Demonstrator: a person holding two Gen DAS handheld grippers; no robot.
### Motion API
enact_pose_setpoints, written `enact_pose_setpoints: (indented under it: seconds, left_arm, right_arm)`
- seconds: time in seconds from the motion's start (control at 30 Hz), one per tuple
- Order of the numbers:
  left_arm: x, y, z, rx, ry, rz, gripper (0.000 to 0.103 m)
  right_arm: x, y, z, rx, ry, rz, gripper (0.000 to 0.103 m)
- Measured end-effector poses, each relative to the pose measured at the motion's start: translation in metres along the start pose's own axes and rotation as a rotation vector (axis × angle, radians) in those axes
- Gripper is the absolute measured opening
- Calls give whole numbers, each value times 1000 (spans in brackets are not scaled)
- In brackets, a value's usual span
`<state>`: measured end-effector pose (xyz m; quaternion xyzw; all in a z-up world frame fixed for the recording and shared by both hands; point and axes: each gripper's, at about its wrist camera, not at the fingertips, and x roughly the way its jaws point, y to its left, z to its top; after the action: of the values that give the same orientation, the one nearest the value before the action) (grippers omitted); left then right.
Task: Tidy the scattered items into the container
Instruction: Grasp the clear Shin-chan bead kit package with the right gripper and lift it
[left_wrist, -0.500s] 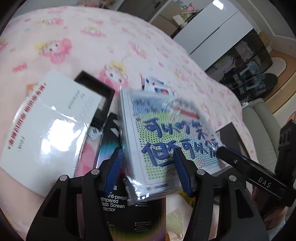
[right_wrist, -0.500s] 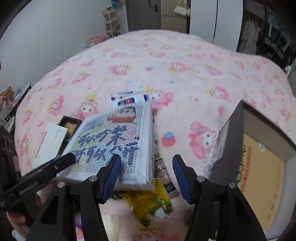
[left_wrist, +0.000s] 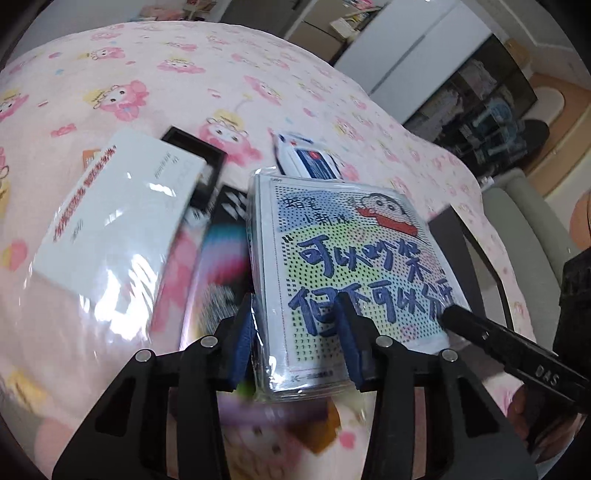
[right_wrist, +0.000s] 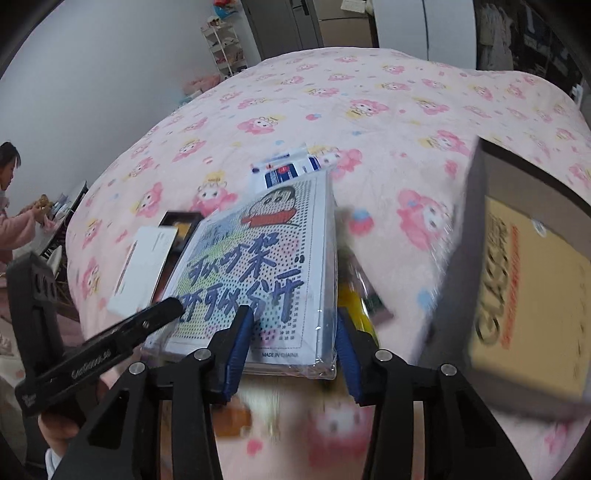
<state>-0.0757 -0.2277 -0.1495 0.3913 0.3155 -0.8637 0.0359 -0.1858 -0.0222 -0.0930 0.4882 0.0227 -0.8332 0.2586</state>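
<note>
A plastic-wrapped cartoon craft kit with blue Chinese lettering is held above the pink bed by both grippers. My left gripper is shut on its near left edge. My right gripper is shut on its near right edge, the kit filling that view's centre. The grey cardboard box, the container, stands open at the right with a tan packet inside. A white box, a black tray, a black screen-protector pack and a blue-white packet lie on the bed.
The bed has a pink cartoon blanket. A yellow packet lies under the kit. A person in pink is at the far left. Cabinets and shelves stand beyond the bed.
The kit has been lifted and has swung slightly right toward the box. Both grippers now grip its near edge; the box looks closer in the right wrist view.
</note>
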Motion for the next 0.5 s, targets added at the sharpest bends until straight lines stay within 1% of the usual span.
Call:
enact_pose_setpoints:
  seconds: [0.13, 0.27, 0.3, 0.33, 0.37, 0.43, 0.5]
  left_arm:
    - [-6, -18, -33, 52, 57, -29, 43]
    - [-5, -42, -61, 120, 109, -27, 43]
    - [-5, -47, -68, 133, 121, -13, 47]
    - [-3, -51, -76, 141, 137, 1, 48]
    - [-1, -51, -82, 139, 156, 2, 48]
    - [6, -47, -90, 122, 207, -13, 49]
    - [6, -45, -91, 120, 213, -17, 48]
  right_arm:
    - [-27, -9, -42, 18, 7, -17, 40]
    - [-47, -24, -85, 51, 13, -66, 40]
    - [-50, -31, -96, 75, 22, -66, 40]
    - [-52, -35, -105, 93, 27, -57, 40]
    - [-54, -40, -114, 109, 30, -40, 40]
    - [-56, -48, -129, 144, 45, -37, 40]
    - [-55, -57, -138, 191, 55, -11, 40]
